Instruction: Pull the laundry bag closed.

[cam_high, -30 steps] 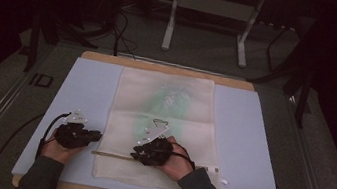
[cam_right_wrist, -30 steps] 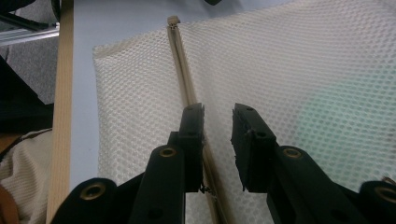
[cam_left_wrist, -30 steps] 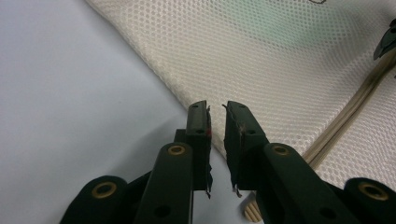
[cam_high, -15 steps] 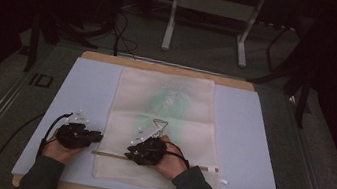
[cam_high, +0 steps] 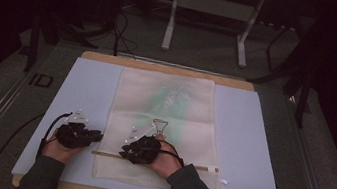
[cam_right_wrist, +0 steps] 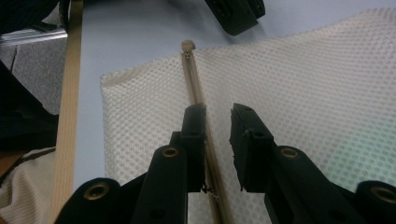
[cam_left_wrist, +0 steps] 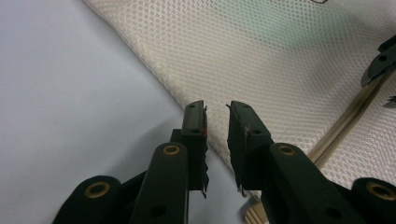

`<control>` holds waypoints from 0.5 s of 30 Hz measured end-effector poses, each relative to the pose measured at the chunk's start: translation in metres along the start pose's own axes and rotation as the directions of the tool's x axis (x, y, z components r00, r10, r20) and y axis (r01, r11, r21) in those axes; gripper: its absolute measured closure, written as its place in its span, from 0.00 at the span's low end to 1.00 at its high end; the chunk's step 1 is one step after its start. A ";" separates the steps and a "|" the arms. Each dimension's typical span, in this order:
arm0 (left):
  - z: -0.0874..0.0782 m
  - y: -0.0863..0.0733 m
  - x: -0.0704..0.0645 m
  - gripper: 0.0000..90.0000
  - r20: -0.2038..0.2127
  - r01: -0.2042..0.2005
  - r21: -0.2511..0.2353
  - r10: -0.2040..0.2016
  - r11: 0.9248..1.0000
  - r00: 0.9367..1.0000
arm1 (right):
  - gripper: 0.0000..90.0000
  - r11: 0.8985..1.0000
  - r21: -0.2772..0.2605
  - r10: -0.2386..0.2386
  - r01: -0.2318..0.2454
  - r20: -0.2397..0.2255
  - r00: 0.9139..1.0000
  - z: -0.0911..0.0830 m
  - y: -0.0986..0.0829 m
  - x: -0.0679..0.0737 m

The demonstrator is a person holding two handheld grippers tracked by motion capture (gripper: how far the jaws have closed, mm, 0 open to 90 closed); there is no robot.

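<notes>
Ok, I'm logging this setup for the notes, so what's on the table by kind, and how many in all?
Mesh laundry bag, cream, with a zipper: 1
Blue table mat: 1
Handheld grippers, both open: 2, left and right
Total: 4

Mesh bag [cam_high: 162,124] on mat [cam_high: 249,152]
</notes>
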State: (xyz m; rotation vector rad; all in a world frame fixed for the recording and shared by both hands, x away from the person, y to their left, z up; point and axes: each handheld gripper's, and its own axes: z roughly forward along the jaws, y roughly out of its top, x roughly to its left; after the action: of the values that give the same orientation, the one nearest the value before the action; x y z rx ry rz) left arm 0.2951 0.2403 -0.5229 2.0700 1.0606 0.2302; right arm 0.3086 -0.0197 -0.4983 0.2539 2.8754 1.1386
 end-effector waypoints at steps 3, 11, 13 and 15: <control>0.000 0.000 0.000 0.85 0.001 0.002 -0.001 -0.002 1.000 1.000 | 0.84 1.000 0.000 -0.001 0.001 -0.004 1.000 0.003 0.002 0.001; -0.001 0.000 0.001 0.84 -0.001 0.007 -0.008 -0.007 1.000 1.000 | 0.85 1.000 -0.003 0.004 -0.004 -0.007 1.000 0.011 0.007 0.001; -0.001 0.000 0.001 0.84 -0.002 0.008 -0.009 -0.008 1.000 1.000 | 0.85 1.000 -0.004 0.002 -0.002 -0.004 1.000 0.014 0.009 0.001; -0.001 0.000 0.002 0.84 -0.001 0.009 -0.009 -0.009 1.000 1.000 | 0.86 1.000 -0.006 0.000 0.000 -0.006 1.000 0.016 0.010 0.002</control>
State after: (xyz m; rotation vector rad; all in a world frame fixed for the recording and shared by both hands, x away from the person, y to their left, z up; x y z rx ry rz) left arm 0.2953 0.2423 -0.5225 2.0572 1.0670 0.2312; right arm 0.3095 -0.0010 -0.5030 0.2510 2.8764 1.1500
